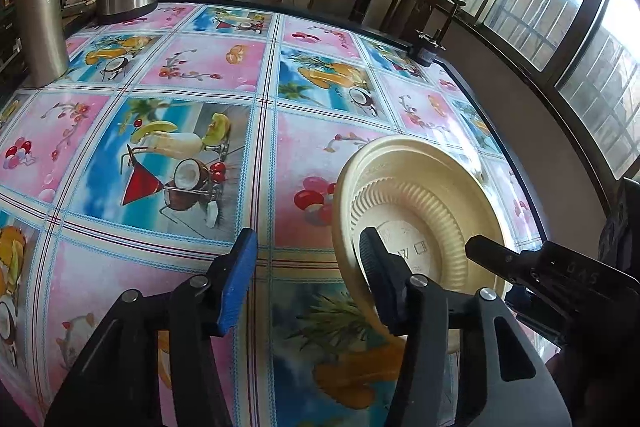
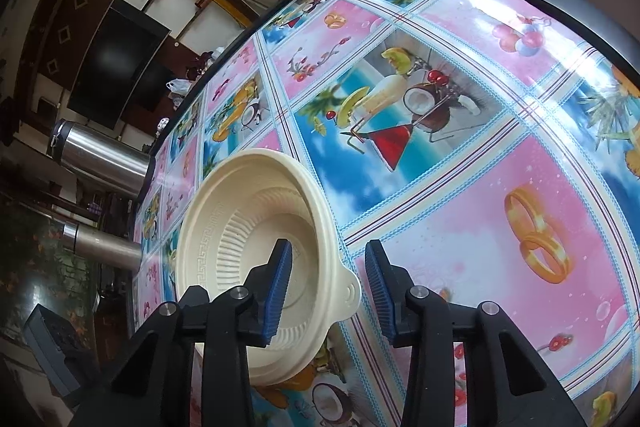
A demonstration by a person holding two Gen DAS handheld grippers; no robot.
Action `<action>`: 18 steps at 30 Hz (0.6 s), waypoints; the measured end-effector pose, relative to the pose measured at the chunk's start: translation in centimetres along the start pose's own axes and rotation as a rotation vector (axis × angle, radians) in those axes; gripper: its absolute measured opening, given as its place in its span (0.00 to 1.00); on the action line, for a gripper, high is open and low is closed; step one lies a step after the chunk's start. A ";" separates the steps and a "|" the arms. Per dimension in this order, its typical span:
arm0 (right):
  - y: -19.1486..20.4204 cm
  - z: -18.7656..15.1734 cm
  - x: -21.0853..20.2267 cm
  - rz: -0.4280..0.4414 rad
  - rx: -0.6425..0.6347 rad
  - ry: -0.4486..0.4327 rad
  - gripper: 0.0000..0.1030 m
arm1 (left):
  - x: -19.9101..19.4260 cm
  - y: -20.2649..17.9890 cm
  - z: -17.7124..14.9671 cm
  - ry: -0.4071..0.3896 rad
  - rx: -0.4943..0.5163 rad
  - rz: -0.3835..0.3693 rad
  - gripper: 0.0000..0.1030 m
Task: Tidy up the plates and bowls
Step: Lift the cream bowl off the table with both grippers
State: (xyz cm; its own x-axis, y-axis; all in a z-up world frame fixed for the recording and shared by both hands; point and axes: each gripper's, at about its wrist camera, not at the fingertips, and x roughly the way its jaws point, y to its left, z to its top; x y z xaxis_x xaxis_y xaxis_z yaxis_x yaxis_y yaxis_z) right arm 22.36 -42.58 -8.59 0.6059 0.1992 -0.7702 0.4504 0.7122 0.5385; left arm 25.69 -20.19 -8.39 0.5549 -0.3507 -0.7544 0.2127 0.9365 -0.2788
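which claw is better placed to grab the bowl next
Right, probably. The right claw is open and straddles the rim of the bowl, one finger inside and one outside by the tab. The left claw is open beside the bowl's underside, with only tablecloth between its fingers.

left gripper (image 1: 308, 281): black plastic arms that spread like a fork, one on each side
its jaws: blue bumpy rubber pads on the inner sides
its screws: round shiny silver bolt heads, two on each arm
right gripper (image 2: 327, 293): the same black plastic arms, with long holes cut in them
its jaws: blue ridged rubber pads
its screws: four silver round bolt heads
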 end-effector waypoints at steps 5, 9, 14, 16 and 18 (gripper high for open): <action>0.0 0.0 0.0 -0.002 -0.001 -0.003 0.36 | 0.0 0.0 0.0 0.000 0.008 -0.004 0.43; 0.1 0.0 0.0 -0.005 -0.004 -0.006 0.33 | 0.1 -0.1 -0.1 0.004 0.015 -0.004 0.37; 0.0 0.0 0.0 -0.006 -0.007 -0.001 0.29 | 0.2 -0.1 -0.1 0.005 0.020 -0.006 0.32; 0.1 -0.1 0.0 -0.007 -0.008 -0.002 0.26 | 0.2 -0.1 -0.1 0.004 0.022 -0.005 0.31; 0.2 -0.1 0.0 -0.009 -0.014 -0.001 0.24 | 0.2 -0.1 -0.1 0.005 0.023 -0.008 0.30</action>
State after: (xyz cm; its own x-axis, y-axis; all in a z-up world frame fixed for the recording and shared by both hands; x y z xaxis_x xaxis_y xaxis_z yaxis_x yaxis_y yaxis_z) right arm 22.38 -42.38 -8.58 0.6025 0.1918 -0.7747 0.4465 0.7236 0.5264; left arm 25.66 -20.35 -8.56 0.5487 -0.3583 -0.7553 0.2354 0.9332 -0.2717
